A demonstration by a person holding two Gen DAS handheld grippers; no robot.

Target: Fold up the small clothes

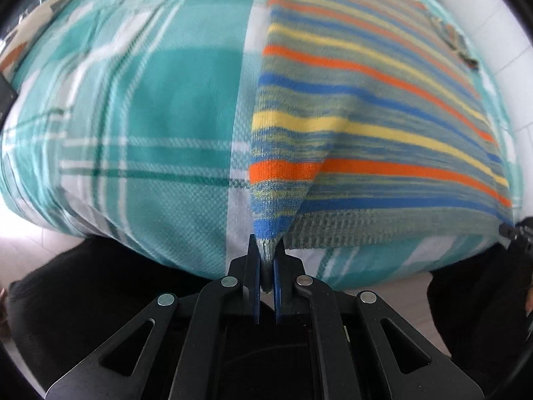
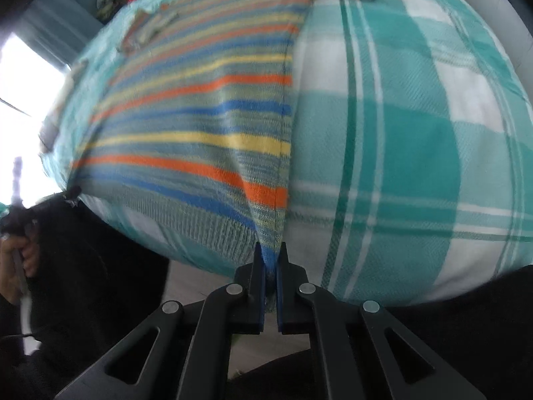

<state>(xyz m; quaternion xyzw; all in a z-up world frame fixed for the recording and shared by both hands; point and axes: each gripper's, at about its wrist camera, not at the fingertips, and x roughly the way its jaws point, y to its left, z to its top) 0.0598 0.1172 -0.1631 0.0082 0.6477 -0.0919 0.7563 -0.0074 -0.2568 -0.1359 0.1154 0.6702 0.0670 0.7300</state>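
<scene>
Sweater (image 1: 366,126), striped knit: soft, light, stretchy, judged to sag. Near hem corners pinched by left tool (image 1: 266,256), lower centre, and right tool (image 2: 270,258), lower centre; both clenched on knit.

Right gripper (image 2: 270,256) apparently on striped sweater (image 2: 200,140) corner.

No text, label or number seems readable anywhere; both views are blurred.
</scene>
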